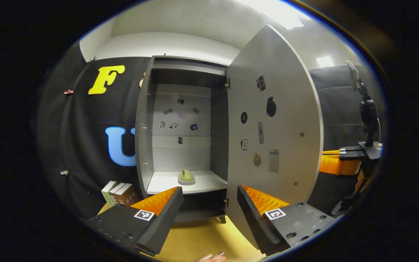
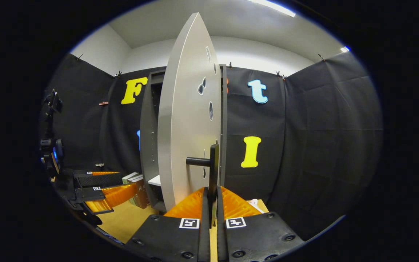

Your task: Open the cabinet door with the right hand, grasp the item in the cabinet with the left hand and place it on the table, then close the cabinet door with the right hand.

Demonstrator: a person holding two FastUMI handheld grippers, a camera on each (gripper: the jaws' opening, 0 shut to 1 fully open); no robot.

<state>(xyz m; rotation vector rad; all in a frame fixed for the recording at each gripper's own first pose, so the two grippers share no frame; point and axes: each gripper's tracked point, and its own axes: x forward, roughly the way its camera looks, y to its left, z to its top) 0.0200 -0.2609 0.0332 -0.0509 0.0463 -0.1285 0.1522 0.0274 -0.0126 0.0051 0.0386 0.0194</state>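
The grey cabinet (image 1: 144, 145) stands with its door (image 1: 275, 120) swung wide to the right. On its white shelf (image 1: 166, 183) rests a small pale green item on a light base (image 1: 186, 177). My left gripper (image 1: 209, 203) is open, in front of and below the shelf, some way short of the item. In the right gripper view the door (image 2: 184, 120) is seen edge-on, and my right gripper (image 2: 212, 203) is shut on the lower end of the black door handle (image 2: 213, 163). The left gripper (image 2: 96, 189) shows at the lower left there.
Several books (image 1: 118, 193) stand on the wooden table (image 1: 202, 240) left of the cabinet. A camera on a black stand (image 1: 367, 120) rises at the right. Small stickers dot the door's inner face and the cabinet's back wall. A person's fingertips (image 1: 211, 257) show at the bottom edge.
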